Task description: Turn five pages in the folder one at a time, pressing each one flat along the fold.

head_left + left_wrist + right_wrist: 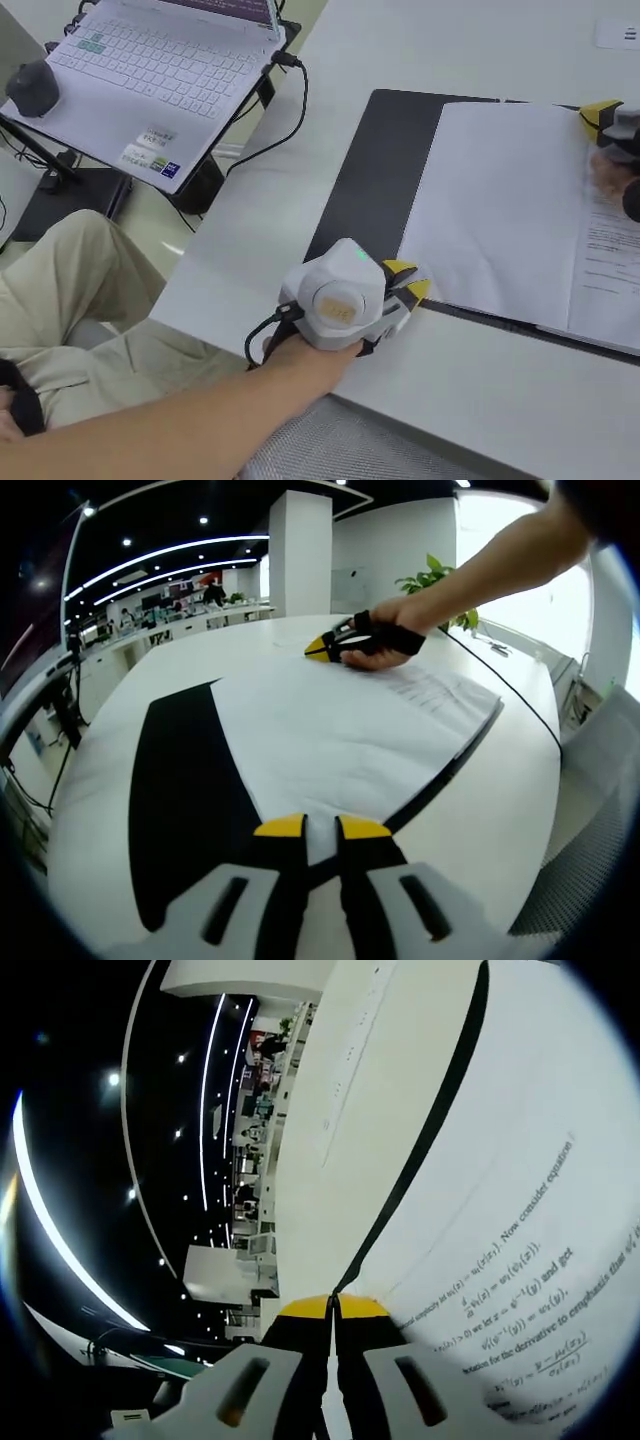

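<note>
The folder lies open on the white table, its black inside cover (375, 170) (180, 780) bare on the left. A blank white page (500, 200) (330, 730) lies turned over it. A printed page (610, 260) (520, 1260) sits to the right. My left gripper (408, 280) (322, 827) is shut, its yellow tips at the blank page's near corner by the folder's front edge. My right gripper (600, 115) (332, 1307) is shut too, tips down on the printed page's far end beside the folder's black edge; the left gripper view shows this right gripper (318, 647) in a hand.
A white laptop (160, 70) on a stand sits off the table's left side, with a dark mouse (32, 87) and a black cable (290, 110). A person's beige trouser leg (70, 300) is below it. The table's front edge (250, 350) runs close to my left hand.
</note>
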{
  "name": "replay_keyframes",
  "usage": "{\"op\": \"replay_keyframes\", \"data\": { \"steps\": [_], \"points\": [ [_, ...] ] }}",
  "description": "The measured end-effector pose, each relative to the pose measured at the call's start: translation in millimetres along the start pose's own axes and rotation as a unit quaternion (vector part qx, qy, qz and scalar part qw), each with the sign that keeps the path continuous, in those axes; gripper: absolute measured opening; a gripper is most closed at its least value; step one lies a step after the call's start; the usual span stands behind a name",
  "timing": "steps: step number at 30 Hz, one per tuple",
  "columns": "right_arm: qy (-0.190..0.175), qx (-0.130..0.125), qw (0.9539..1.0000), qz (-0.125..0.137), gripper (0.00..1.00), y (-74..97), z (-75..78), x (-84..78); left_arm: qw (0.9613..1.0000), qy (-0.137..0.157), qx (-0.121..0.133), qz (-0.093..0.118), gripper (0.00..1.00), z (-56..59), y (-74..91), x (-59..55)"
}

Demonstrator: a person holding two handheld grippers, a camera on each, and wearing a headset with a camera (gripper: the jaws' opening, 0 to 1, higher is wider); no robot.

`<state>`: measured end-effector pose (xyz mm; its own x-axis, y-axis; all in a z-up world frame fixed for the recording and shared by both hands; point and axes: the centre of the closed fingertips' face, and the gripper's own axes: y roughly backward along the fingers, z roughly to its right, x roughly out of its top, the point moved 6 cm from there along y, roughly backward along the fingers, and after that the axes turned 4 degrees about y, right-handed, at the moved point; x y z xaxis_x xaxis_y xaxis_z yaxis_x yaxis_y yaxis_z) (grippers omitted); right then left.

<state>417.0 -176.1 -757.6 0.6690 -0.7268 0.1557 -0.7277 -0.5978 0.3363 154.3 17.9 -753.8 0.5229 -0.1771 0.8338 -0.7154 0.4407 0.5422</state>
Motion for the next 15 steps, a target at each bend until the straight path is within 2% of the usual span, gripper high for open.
{"op": "replay_keyframes", "data": {
  "steps": [4,15],
  "points": [
    [-0.011,0.003,0.9998,-0.014,0.0,2.2,1.1,-0.9,1.0,-0.001,-0.001,0.0,0.09,-0.2,-0.1,0.3],
    [-0.008,0.008,0.9984,-0.055,0.0,19.5,8.0,-13.4,1.0,0.001,0.0,0.001,0.09,0.4,-0.1,-0.4]
  ]
}}
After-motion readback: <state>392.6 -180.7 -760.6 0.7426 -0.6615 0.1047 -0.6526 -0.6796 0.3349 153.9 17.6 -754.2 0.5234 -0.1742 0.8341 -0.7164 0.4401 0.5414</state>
